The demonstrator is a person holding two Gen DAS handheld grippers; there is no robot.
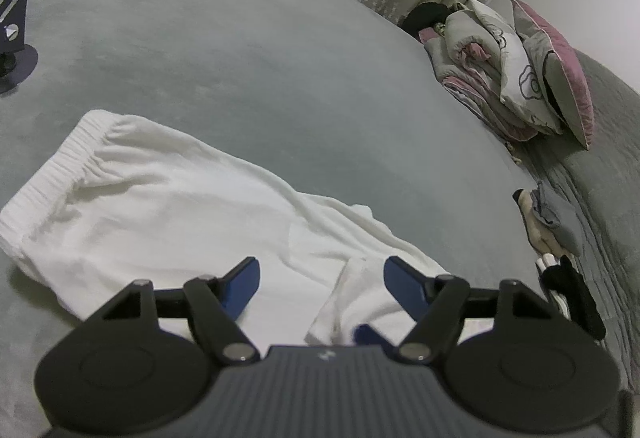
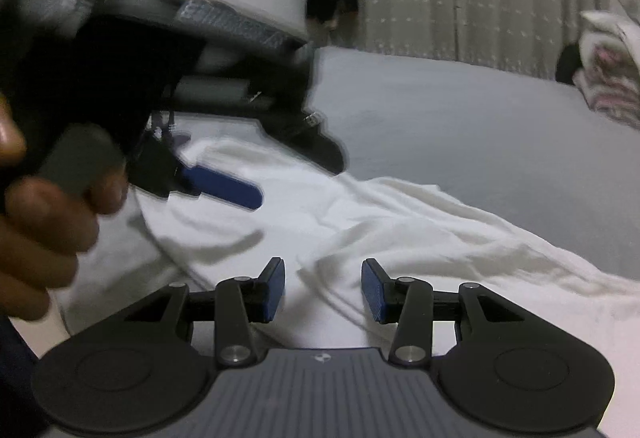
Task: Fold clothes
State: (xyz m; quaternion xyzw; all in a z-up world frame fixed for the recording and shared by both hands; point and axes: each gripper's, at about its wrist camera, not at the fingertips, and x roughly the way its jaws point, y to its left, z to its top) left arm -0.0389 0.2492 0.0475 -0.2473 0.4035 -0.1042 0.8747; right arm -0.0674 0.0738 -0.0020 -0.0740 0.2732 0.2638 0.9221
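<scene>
White shorts (image 1: 180, 206) lie flat on the grey bed (image 1: 260, 50).
Waistband far left, long axis toward the near right; bedding pile (image 1: 516, 70) well apart; both grippers (image 1: 320, 286) (image 2: 323, 288) gape, apparently just above cloth.

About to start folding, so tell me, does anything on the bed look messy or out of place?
The white shorts lie rumpled on the grey bedcover, with one leg hem bunched and turned over between the open left gripper fingers. The right gripper is open over creased cloth too. Nothing looks spilled or damaged.
</scene>
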